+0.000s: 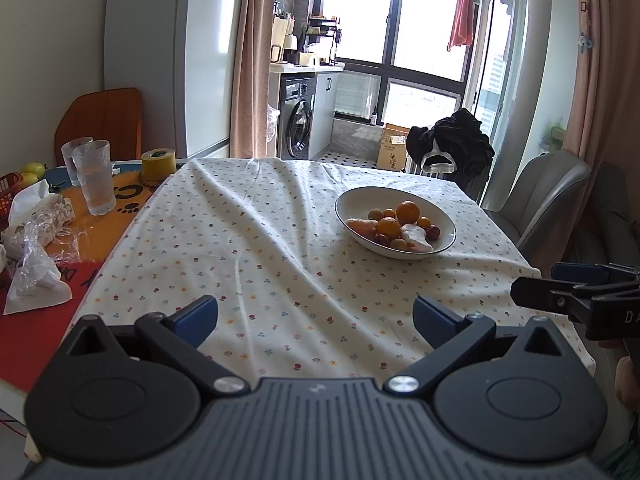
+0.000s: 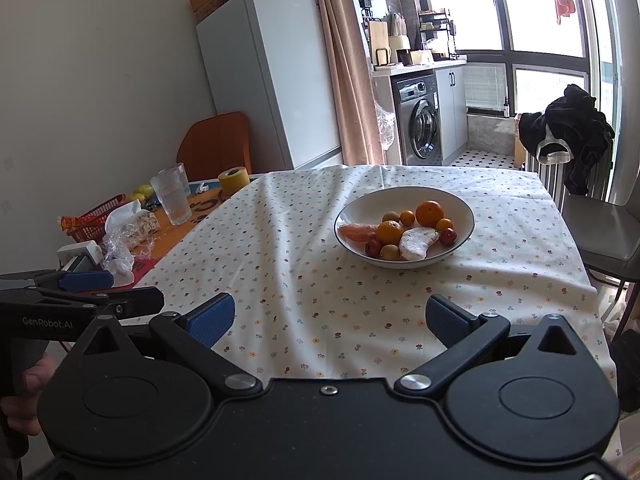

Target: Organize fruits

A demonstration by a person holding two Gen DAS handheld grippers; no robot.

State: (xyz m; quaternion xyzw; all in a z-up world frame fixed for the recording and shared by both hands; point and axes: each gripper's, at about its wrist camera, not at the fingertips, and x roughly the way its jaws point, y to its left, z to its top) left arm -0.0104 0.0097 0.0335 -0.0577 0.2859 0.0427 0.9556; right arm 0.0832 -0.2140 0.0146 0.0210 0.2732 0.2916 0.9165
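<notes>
A white bowl (image 1: 444, 216) (image 2: 360, 208) stands on the floral tablecloth at the far right. It holds two oranges (image 1: 408, 212) (image 2: 429, 213), several small fruits, a carrot-like piece (image 2: 356, 232) and a white wrapped item (image 2: 416, 243). My left gripper (image 1: 316, 320) is open and empty, low over the cloth near the front edge. My right gripper (image 2: 330, 320) is open and empty too, short of the bowl. Each gripper also shows at the edge of the other's view: the right one (image 1: 576, 300), the left one (image 2: 80, 292).
At the left lie two glasses (image 1: 94, 178), a yellow tape roll (image 1: 158, 164), crumpled plastic wrap (image 1: 36, 248), a red basket (image 2: 94, 220) and green fruit (image 2: 144, 191). A grey chair (image 1: 540, 196) stands at the right. A fridge and a washing machine are behind.
</notes>
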